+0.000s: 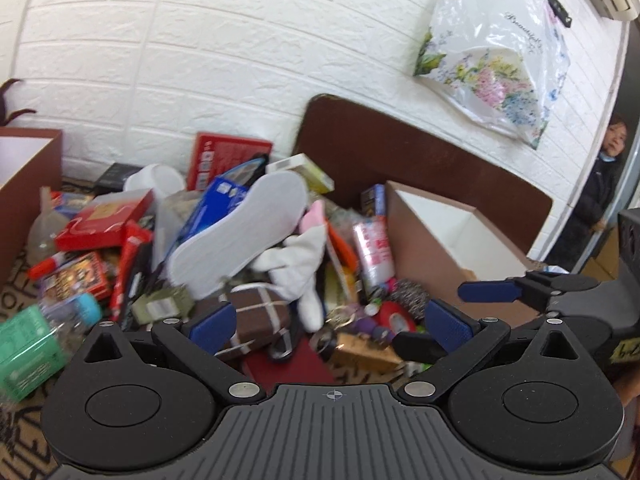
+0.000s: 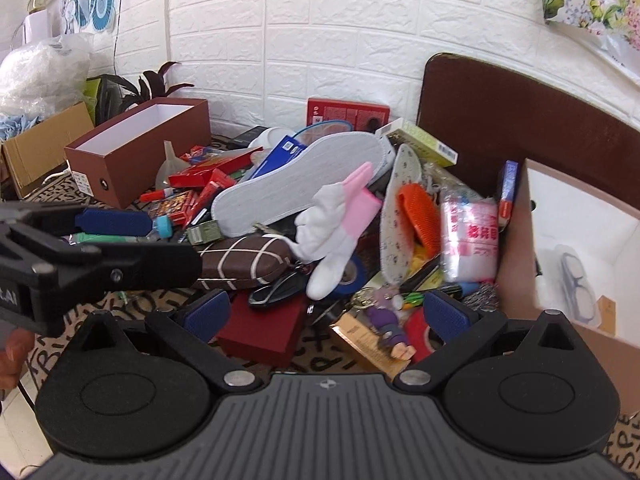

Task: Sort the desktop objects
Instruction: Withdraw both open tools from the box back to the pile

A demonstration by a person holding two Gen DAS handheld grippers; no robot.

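Fingers of both grippers spread wide, holding nothing.

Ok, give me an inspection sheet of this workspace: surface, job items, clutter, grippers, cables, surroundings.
Surface: patterned mat, mostly buried.
Job's things: white insole, brown checked case, white and pink glove, orange brush, dark red box in one heap.
Clutter: brown box on the left looks empty; open box on the right holds glasses.
Grippers: left gripper and right gripper, jaws open, holding nothing.
Cables: thin wire on the wall.
Surroundings: white brick wall, plant, person in the doorway.
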